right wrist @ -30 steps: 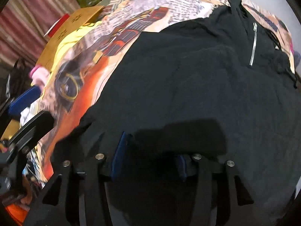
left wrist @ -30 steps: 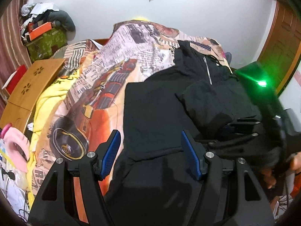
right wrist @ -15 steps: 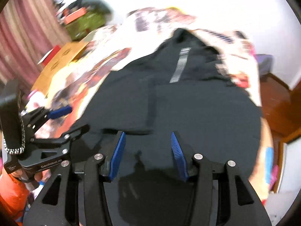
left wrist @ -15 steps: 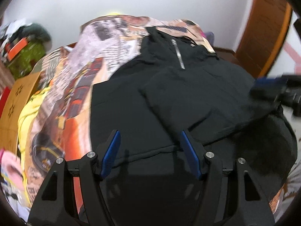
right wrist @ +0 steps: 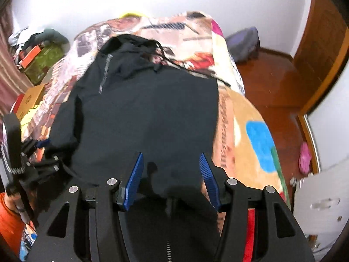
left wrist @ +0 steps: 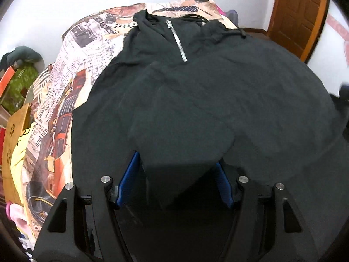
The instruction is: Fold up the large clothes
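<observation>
- Black pullover (left wrist: 196, 100) lies spread on the bed (left wrist: 72, 50), covering most of the printed bedspread (right wrist: 246, 118); its collar end points toward the white wall (left wrist: 65, 6).
- Silver zipper (left wrist: 177, 41) runs down from the collar, and a thin drawstring (right wrist: 187, 68) trails off the hood area onto the bedspread in the right wrist view.
- One folded part of the pullover – a sleeve (left wrist: 174, 135), by the look of it – lies across the body of the garment, its end reaching down between the left gripper's blue pads.
- Left gripper (left wrist: 174, 183) has its jaws wide apart; the sleeve end sits in the gap, and the cloth hides the tips of the blue pads (left wrist: 128, 181), so contact cannot be judged, and nothing is pinched.
- Right gripper (right wrist: 172, 179) also stands wide open just above the lower hem of the pullover, near its right edge, with nothing held.
- Seen from the right wrist camera, the left gripper (right wrist: 41, 152) is at the pullover's left edge, gripped by a person in an orange top (right wrist: 8, 218).
- Beside the bed on the left sit a wooden panel with flower cutouts (left wrist: 13, 135) and a green box (right wrist: 41, 63) amid clutter.
- Brown wooden door (left wrist: 298, 13) and a reddish wood floor (right wrist: 272, 80) lie to the right – a pink slipper (right wrist: 304, 157) rests on the floor.
</observation>
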